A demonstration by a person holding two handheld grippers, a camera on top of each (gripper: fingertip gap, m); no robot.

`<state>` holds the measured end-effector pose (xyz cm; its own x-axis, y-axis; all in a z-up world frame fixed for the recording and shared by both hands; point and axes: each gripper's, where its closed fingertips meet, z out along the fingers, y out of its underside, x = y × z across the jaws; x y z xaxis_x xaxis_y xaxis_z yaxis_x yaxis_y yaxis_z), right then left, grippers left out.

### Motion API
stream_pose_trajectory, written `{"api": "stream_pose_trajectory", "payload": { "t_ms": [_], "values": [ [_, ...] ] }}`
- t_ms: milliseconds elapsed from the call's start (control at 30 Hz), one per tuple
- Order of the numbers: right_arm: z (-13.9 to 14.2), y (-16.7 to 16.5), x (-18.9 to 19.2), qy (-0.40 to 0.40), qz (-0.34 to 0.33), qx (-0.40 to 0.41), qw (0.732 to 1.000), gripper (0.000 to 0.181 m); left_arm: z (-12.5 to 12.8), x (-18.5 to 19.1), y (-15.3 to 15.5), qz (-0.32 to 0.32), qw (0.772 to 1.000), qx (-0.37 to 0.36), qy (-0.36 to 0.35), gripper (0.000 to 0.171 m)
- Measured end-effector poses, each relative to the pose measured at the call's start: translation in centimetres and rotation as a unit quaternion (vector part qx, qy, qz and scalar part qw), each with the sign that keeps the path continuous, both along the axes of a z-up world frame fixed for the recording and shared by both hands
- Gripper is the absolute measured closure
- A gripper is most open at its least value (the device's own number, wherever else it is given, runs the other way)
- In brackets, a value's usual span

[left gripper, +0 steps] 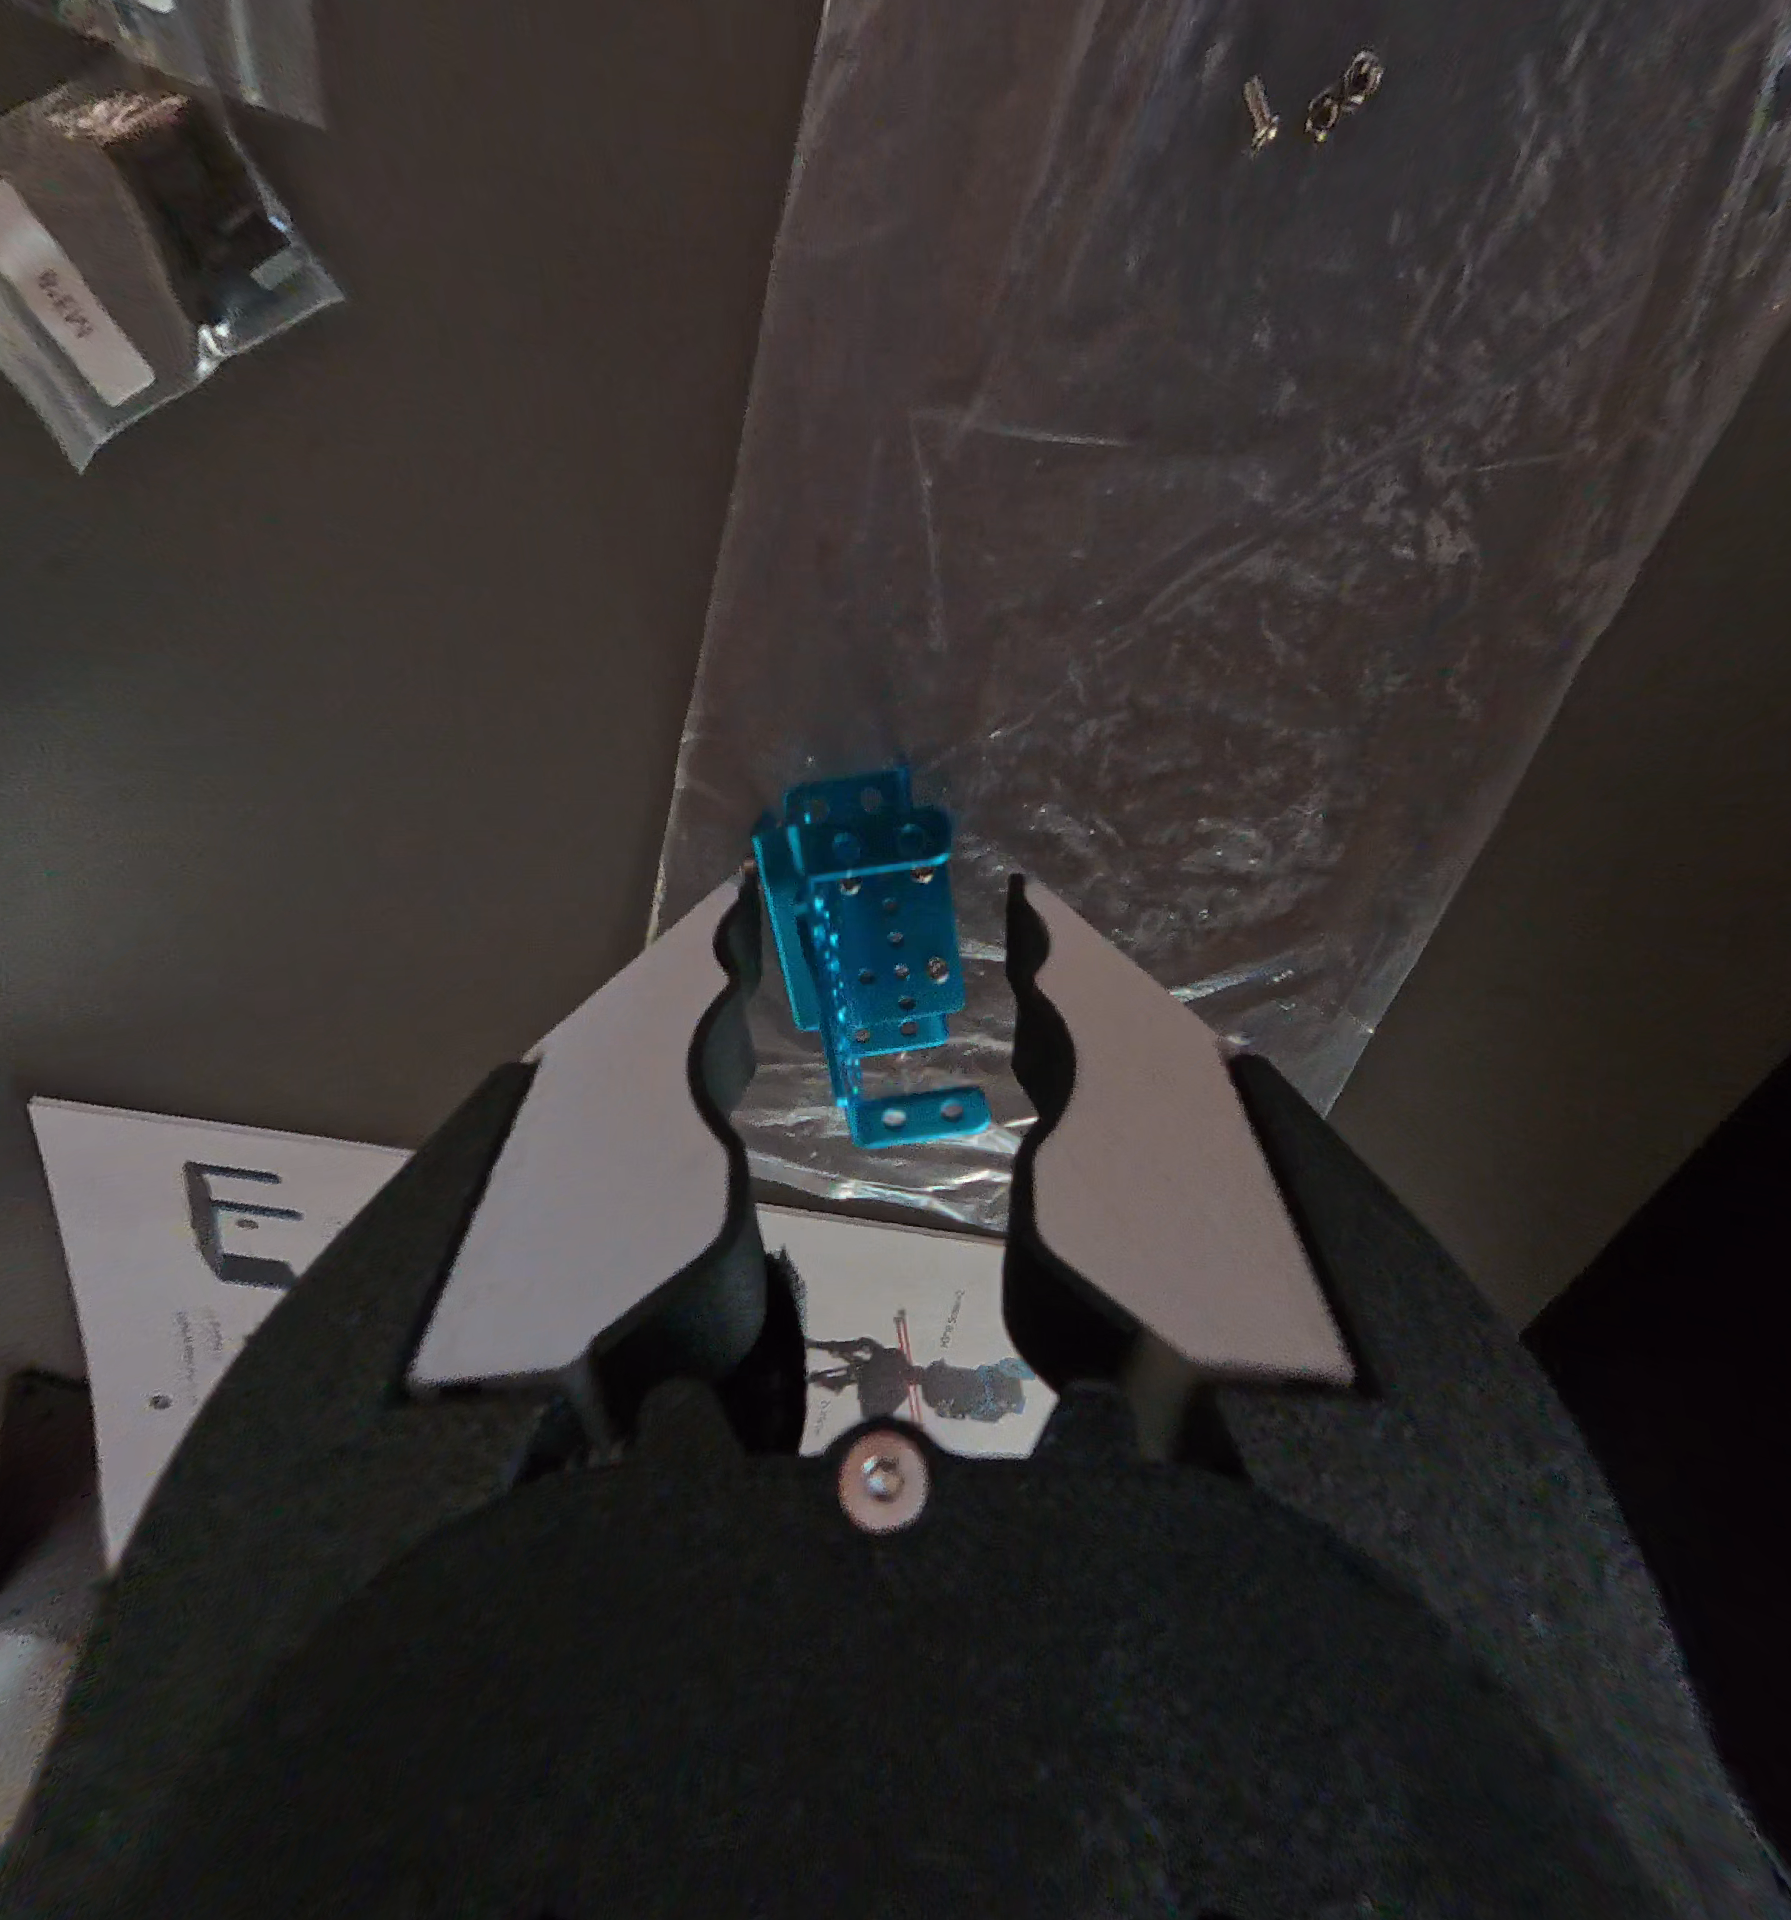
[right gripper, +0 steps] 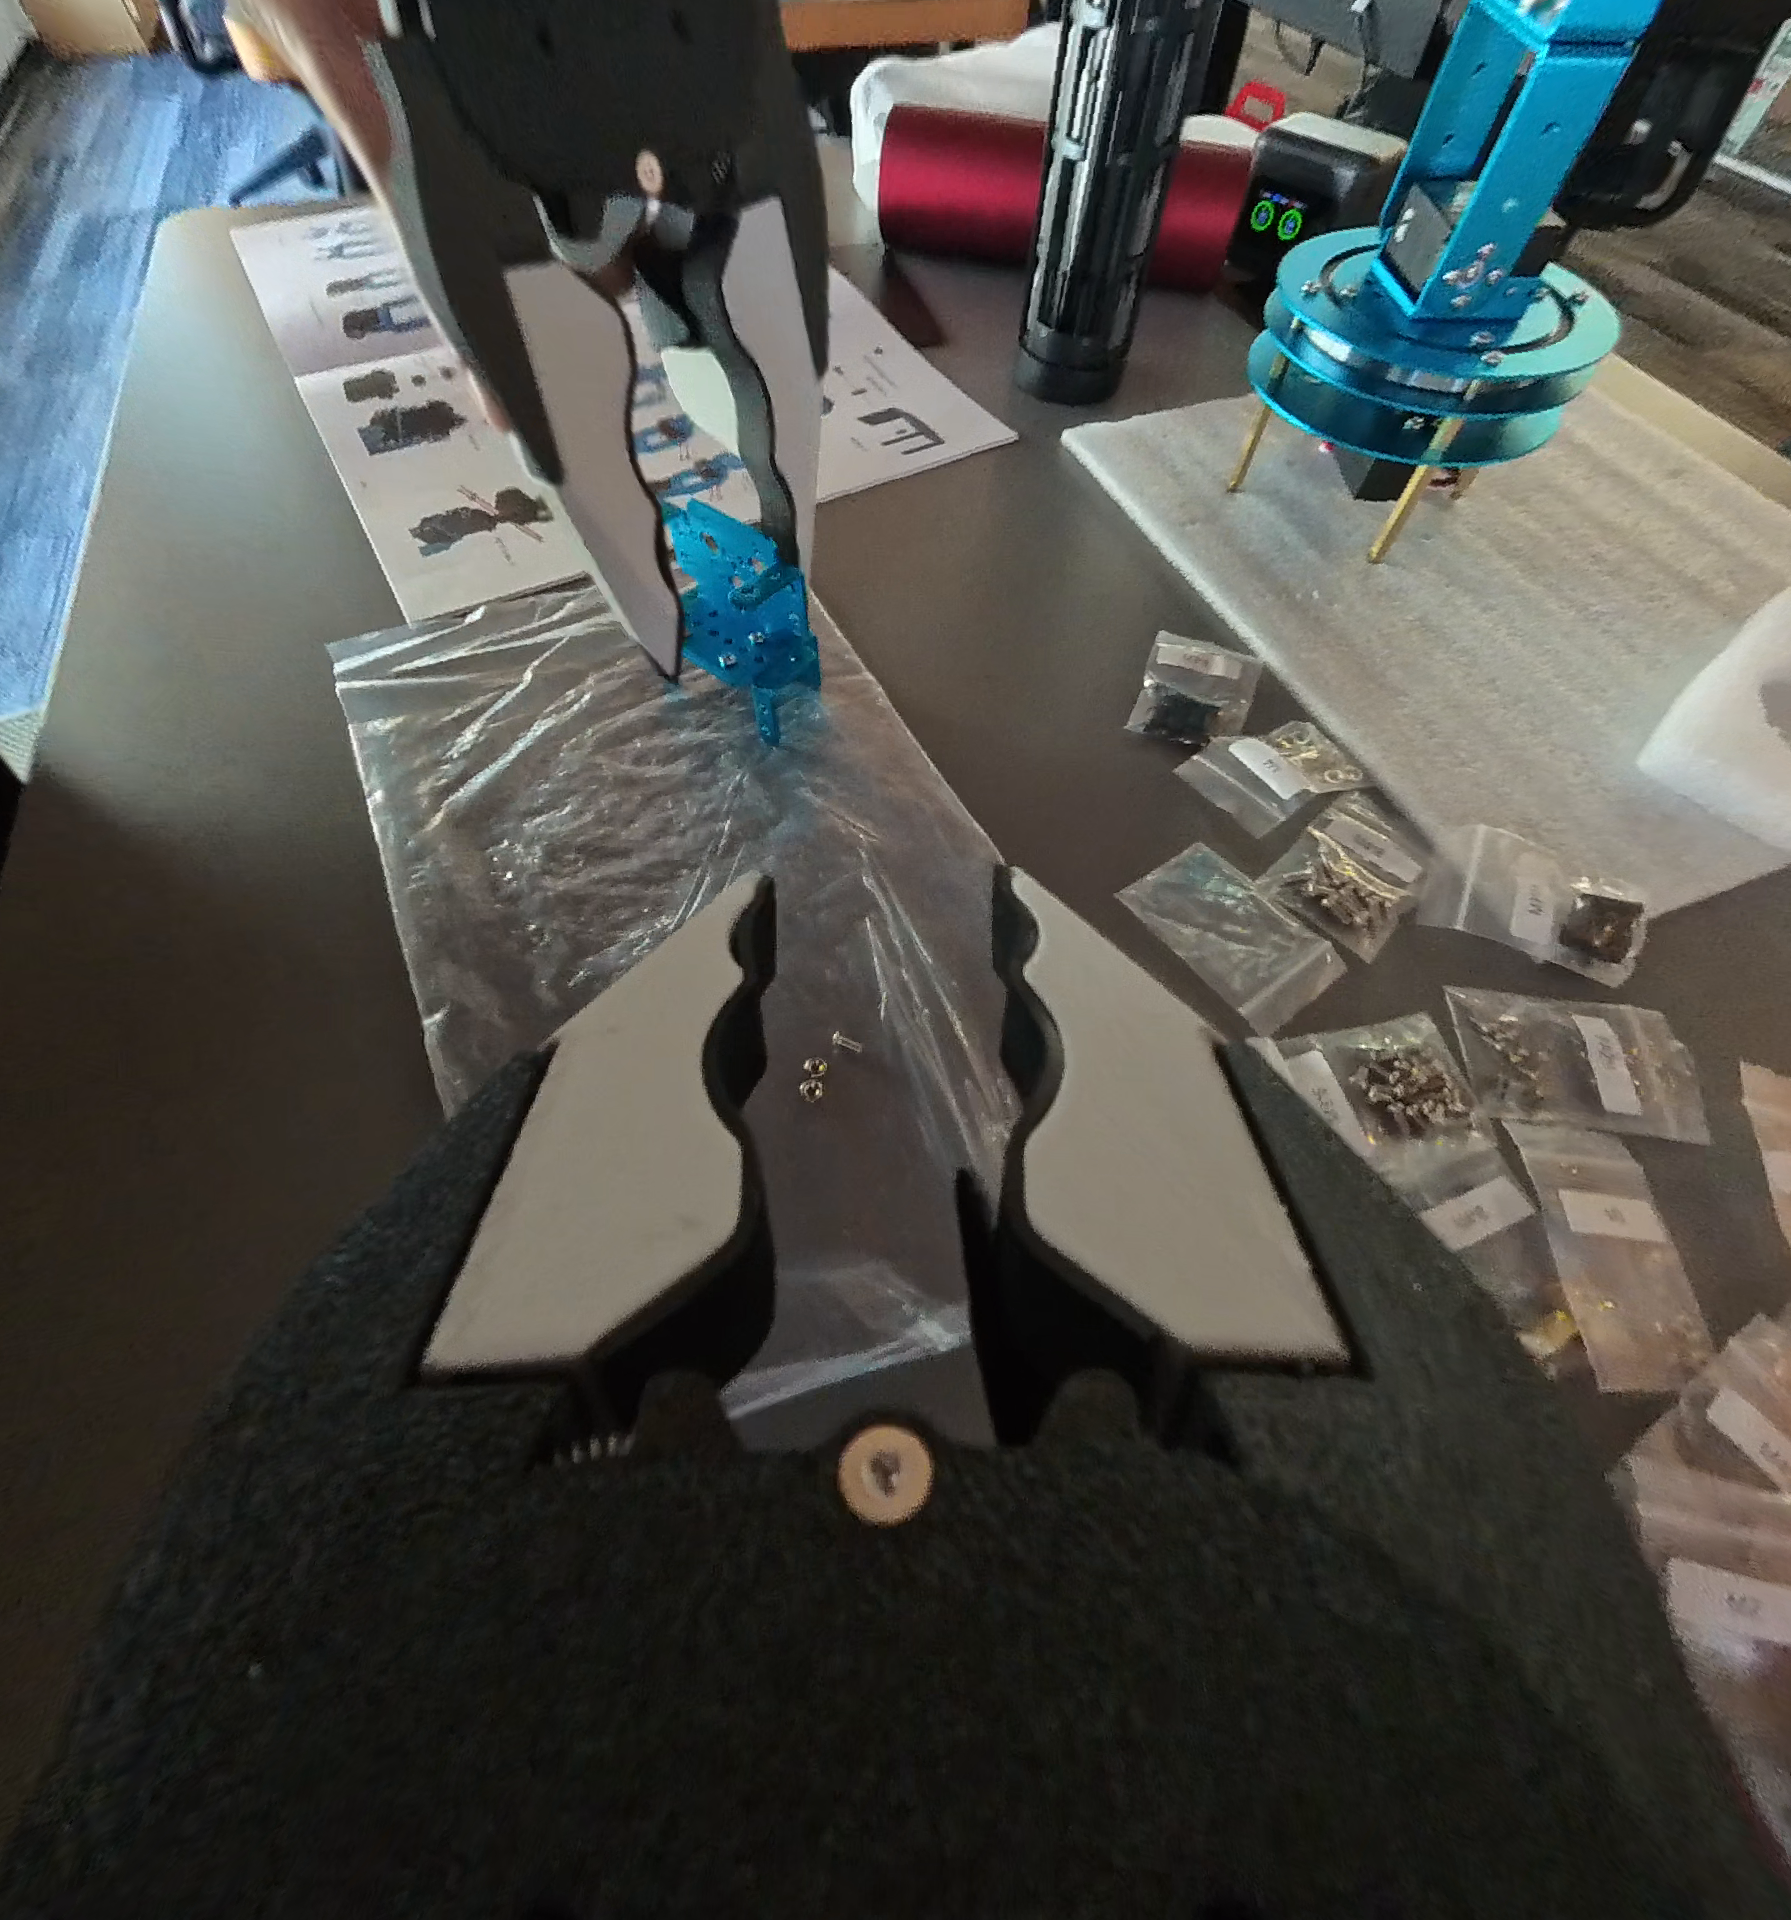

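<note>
On the dark surface (right gripper: 195, 935), atop a clear plastic sheet (right gripper: 579, 810), the stiff, light-looking blue bracket assembly (left gripper: 860, 966) stands between the spread, empty left tongs (left gripper: 875, 894), likely best gripped across its flat sides, while the right tongs (right gripper: 883, 883) hover open above two nuts (right gripper: 813, 1077).

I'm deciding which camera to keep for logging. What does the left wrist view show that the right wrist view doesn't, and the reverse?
Only the left wrist view: the left hand-held gripper seen along its own open fingers, straddling the blue bracket assembly.

Only the right wrist view: the right hand-held gripper, a blue turntable model on a white foam sheet, a black cylinder.

Both: the bracket, clear plastic sheet, loose screw and nuts, instruction sheets, dark table.
</note>
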<state>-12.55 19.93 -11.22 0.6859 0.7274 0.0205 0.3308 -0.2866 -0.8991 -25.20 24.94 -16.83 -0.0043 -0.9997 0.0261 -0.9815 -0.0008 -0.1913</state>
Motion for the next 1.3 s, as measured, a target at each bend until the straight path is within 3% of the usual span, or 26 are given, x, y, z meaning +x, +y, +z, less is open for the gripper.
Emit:
{"api": "stream_pose_trajectory", "payload": {
  "t_ms": [233, 433, 567, 733, 867, 1033, 1300],
  "values": [
    [0.9, -0.9, 0.9, 0.066, 0.006, -0.025, 0.997, 0.146, -1.1, 0.4, 0.5, 0.001, 0.997, 0.015, 0.08, 0.131],
    [1.0, -1.5, 0.1, 0.077, 0.022, -0.034, 0.996, 0.147, -1.3, 0.5, 0.7, 0.002, 0.996, 0.02, 0.084, 0.132],
    [0.9, -1.4, 0.3, 0.076, 0.018, -0.036, 0.996, 0.148, 0.2, 1.6, 0.7, -0.007, 0.999, 0.025, 0.033, 0.133],
    [-0.2, -0.9, 1.0, 0.057, 0.005, -0.053, 0.997, 0.148, 3.0, 5.0, -0.6, -0.027, 0.994, -0.003, -0.105, 0.135],
    [-0.7, -0.8, 1.0, 0.055, 0.007, -0.061, 0.997, 0.148, 2.3, 5.9, -1.6, -0.039, 0.984, -0.031, -0.173, 0.139],
    [-2.0, -0.6, 1.0, 0.046, 0.01, -0.08, 0.996, 0.148, 1.7, 6.3, -2.6, -0.052, 0.976, -0.054, -0.203, 0.14],
    [-2.7, -1.7, -1.0, 0.057, 0.052, -0.126, 0.989, 0.144, 1.3, 7.4, -3.8, -0.094, 0.976, -0.003, -0.194, 0.139]
  ]
}}
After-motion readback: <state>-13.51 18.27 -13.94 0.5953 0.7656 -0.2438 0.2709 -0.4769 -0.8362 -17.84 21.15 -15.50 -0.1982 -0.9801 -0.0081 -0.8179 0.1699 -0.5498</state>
